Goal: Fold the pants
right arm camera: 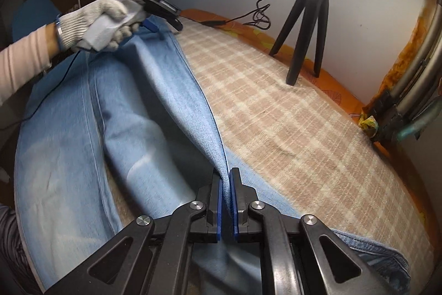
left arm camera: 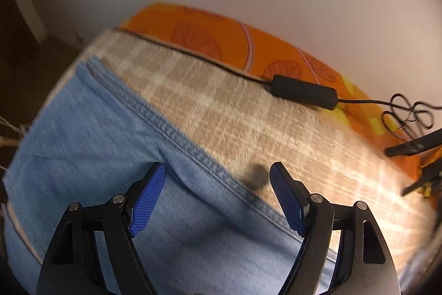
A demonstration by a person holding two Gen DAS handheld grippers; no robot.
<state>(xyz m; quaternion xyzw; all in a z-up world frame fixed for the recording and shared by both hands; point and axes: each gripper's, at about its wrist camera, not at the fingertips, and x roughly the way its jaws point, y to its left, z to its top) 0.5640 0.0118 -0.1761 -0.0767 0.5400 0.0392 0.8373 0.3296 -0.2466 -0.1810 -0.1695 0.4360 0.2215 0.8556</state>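
Observation:
Light blue jeans (right arm camera: 69, 145) lie on a beige checked cloth (right arm camera: 290, 129). My right gripper (right arm camera: 226, 174) is shut on a raised fold of the jeans' edge, which runs taut away from it toward the far leg end. My left gripper (left arm camera: 216, 170) is open above the seamed side edge of the jeans (left arm camera: 110, 143), with nothing between its blue pads. In the right wrist view the left gripper (right arm camera: 163, 15) is held by a gloved hand (right arm camera: 94, 18) over the far end of the jeans.
A black tripod (right arm camera: 306, 15) stands on the far side of the cloth. A black power adapter (left arm camera: 304, 91) with its cable lies at the cloth's edge on an orange sheet (left arm camera: 221, 38). Metal pipes (right arm camera: 414, 68) stand at the right. A wall is behind.

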